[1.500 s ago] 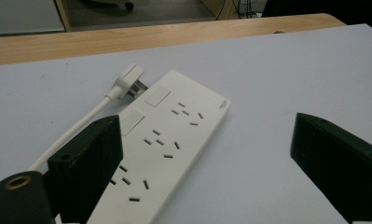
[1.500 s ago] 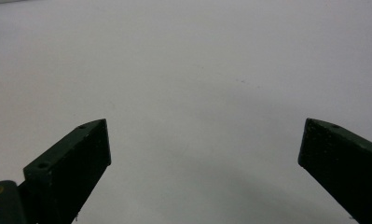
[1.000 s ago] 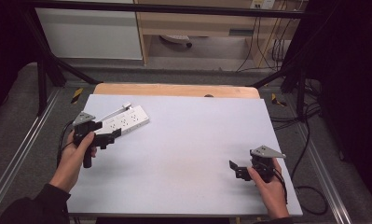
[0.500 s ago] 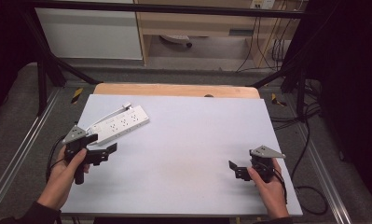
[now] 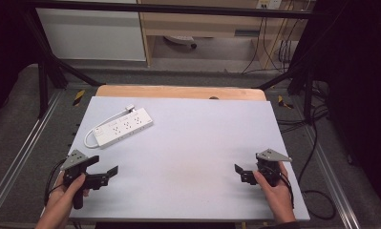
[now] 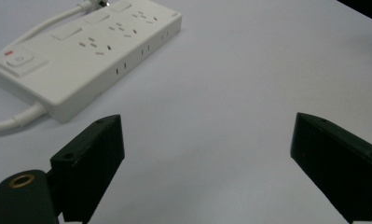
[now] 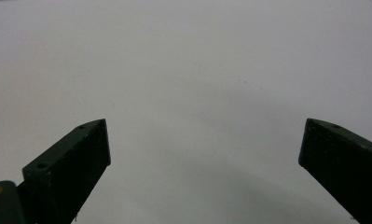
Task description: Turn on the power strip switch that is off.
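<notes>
A white power strip [image 5: 123,126] with its white cord lies on the far left of the pale table [image 5: 193,143]; in the left gripper view the power strip [image 6: 81,51] sits ahead and to the left of the jaws. My left gripper [image 5: 109,174] rests at the table's near left corner, open and holding nothing [image 6: 209,154]. My right gripper [image 5: 239,172] sits near the front right, also open, with bare table between its jaws [image 7: 204,154].
A wooden board edge [image 5: 178,91] shows behind the table. Black frame legs [image 5: 45,71] and cables [image 5: 317,143] stand around it on the floor. A white cabinet [image 5: 90,33] is at the back left.
My left gripper has drawn back from the power strip toward the near left corner of the table. The right gripper has stayed put.
</notes>
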Demonstrator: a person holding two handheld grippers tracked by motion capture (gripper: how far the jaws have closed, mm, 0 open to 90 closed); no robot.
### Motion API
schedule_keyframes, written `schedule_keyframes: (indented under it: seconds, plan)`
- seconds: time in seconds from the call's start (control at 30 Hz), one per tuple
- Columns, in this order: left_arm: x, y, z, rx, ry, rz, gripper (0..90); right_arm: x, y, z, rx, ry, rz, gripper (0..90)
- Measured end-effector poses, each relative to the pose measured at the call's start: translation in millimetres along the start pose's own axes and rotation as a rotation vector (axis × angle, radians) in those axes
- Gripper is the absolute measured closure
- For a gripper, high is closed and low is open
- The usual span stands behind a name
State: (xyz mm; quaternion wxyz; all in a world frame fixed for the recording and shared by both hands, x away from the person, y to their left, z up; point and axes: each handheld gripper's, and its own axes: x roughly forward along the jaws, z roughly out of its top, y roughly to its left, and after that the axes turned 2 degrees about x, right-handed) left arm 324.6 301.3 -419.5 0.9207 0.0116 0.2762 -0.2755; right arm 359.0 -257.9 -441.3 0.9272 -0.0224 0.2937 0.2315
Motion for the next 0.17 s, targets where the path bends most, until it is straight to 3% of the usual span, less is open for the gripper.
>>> schedule_keyframes:
  seconds: [0.1, 0.17]
  plan:
    - [2.0, 0.5, -14.2, -0.004, 0.016, 0.003, 10.2, 4.8, -2.6, -3.0, 0.009, 0.036, -0.025, 2.4]
    - [0.3, 1.8, -18.0, -0.031, 0.038, -0.001, 11.0, 7.9, -3.0, -3.6, 0.003, 0.049, -0.037, 2.5]
